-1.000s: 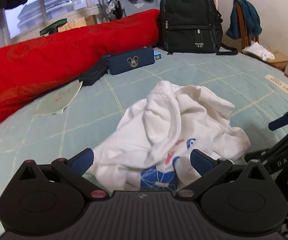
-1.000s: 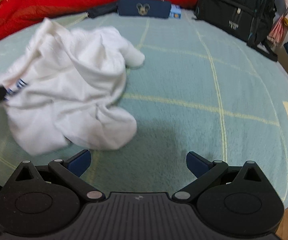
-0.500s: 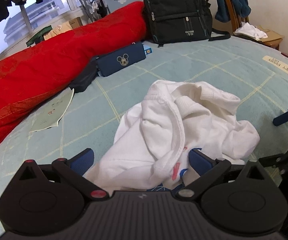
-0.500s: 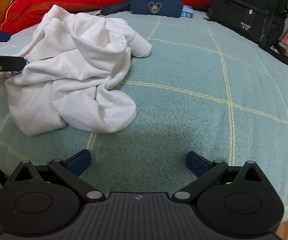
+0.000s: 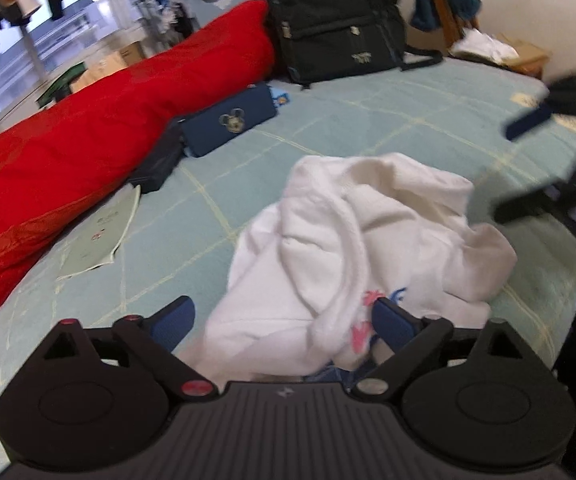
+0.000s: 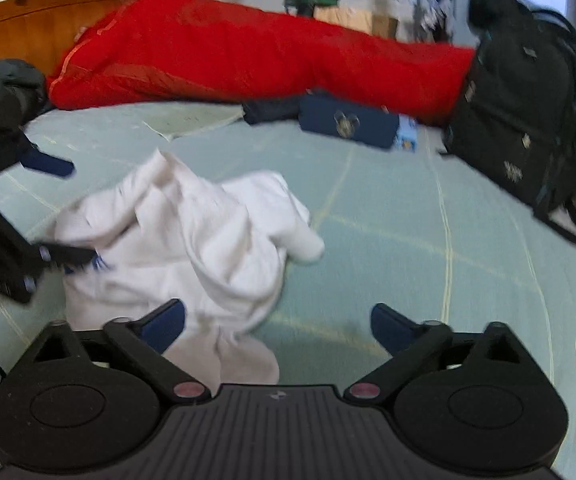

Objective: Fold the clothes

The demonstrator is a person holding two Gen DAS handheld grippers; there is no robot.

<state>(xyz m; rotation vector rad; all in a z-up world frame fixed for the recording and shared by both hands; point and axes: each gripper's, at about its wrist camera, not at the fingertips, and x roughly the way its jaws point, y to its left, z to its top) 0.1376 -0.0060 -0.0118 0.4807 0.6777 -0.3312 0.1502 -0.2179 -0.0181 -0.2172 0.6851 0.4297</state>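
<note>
Bed: you are working over a pale green bed cover (image 5: 388, 120) with thin yellow check lines; a red quilt (image 5: 88, 144) is lying along its far side.
Backdrop: a black backpack (image 5: 336, 20) is standing beside the quilt's end, and a navy pouch (image 5: 230, 120) is lying just in front of the quilt.
Garment: the white sweatshirt (image 5: 368, 240) is sitting crumpled in a heap mid-bed — unfolded.
Left gripper (image 5: 284, 322): your fingers are standing wide and closing; the garment's near edge is lying between them, and the right pad looks to be touching cloth — no pinch yet.
Right gripper (image 6: 278, 322): your fingers are wide too and closing over the heap's near corner, a loose fold lying beside the left finger, nothing clamped.
</note>
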